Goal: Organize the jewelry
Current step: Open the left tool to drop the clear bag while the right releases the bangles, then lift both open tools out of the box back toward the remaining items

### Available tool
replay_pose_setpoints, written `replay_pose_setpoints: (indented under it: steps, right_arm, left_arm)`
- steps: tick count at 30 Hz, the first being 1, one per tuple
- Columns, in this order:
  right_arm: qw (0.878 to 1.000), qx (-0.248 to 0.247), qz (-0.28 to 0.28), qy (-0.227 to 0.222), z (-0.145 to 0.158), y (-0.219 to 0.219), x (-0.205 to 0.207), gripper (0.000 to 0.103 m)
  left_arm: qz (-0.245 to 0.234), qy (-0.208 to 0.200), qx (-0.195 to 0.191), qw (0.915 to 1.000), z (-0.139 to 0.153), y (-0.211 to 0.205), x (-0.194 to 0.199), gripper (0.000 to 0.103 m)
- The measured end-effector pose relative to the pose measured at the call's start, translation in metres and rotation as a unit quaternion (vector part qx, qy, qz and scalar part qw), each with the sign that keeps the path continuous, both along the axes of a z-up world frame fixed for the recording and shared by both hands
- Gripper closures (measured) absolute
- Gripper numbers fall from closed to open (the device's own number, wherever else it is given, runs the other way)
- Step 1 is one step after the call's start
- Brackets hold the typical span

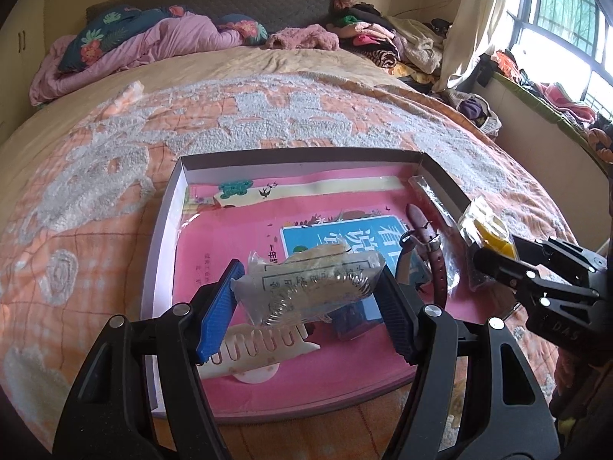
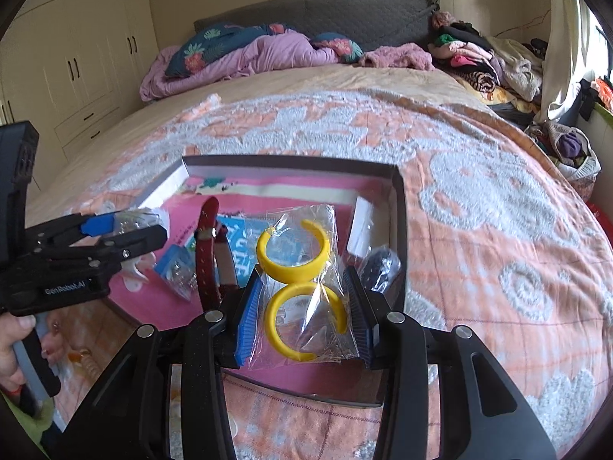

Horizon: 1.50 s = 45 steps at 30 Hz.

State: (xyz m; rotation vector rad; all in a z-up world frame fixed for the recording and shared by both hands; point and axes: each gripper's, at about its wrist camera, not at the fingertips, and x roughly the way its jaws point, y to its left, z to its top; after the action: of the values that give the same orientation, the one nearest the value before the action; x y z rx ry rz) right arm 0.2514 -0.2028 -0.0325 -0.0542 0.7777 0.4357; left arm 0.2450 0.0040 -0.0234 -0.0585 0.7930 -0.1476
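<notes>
The left hand-held gripper (image 1: 306, 287) pinches a clear packet (image 1: 310, 283) between its blue pads and holds it above the shallow box (image 1: 164, 230), over the box's 6 o'clock half. A coiled silvery piece, likely a bracelet or hair tie, shows through the plastic; what it is cannot be told for certain. The right hand-held gripper (image 2: 302, 306) is closed on a cellophane bag (image 2: 306, 287) holding two yellow open bangles (image 2: 293, 253), one above the other. It hangs near the box's 4 o'clock corner. Both packets are gripped by their sides, probably so that they stay flat and can be laid down into the box without crumpling.

The box sits on the bed (image 2: 479, 211), lined with a pink printed book (image 1: 214, 237) that serves as a floor for the pieces. In the box lie:

- one maroon watch strap (image 1: 436, 253), at about 3 o'clock in the left view
- one white comb-like hair clip (image 1: 256, 349), at 6 o'clock under the left packet
- one small blue packet (image 2: 174, 264), beside the strap
- one dark item in clear wrap (image 2: 379, 264), against the right wall
- one white card (image 2: 362, 230), just beyond the dark item

Two packets are in the air and about five pieces are already in the box, so the sorting appears well along, with both held bags yet to be set down.
</notes>
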Motion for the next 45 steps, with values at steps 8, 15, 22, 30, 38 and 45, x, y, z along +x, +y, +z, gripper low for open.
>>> replay_pose_setpoints:
  steps: [8, 15, 22, 30, 38, 45]
  right_arm:
    - [1.0, 0.011, -0.008, -0.011, 0.003, -0.004, -0.006, 0.04]
    - [0.998, 0.046, -0.025, -0.029, 0.023, -0.018, -0.02, 0.016]
    - [0.996, 0.071, -0.033, -0.04, 0.042, -0.034, -0.037, 0.014]
    - [0.994, 0.09, -0.027, -0.053, 0.059, -0.038, -0.06, 0.014]
    - [0.995, 0.084, -0.007, -0.057, 0.065, -0.03, -0.079, 0.014]
    - [0.995, 0.082, 0.0, -0.056, 0.065, -0.028, -0.09, 0.014]
  left_arm:
    - [0.003, -0.003, -0.001, 1.0, 0.001, 0.002, 0.0, 0.04]
    - [0.007, -0.011, -0.002, 0.9999, 0.007, 0.004, -0.004, 0.034]
    - [0.012, -0.026, -0.005, 0.9996, 0.022, 0.006, -0.013, 0.025]
    - [0.023, -0.059, -0.013, 0.9979, 0.048, 0.012, -0.034, 0.01]
    - [0.028, -0.078, -0.015, 0.9965, 0.063, 0.015, -0.057, 0.01]
    - [0.032, -0.08, -0.011, 0.9962, 0.064, 0.019, -0.075, 0.01]
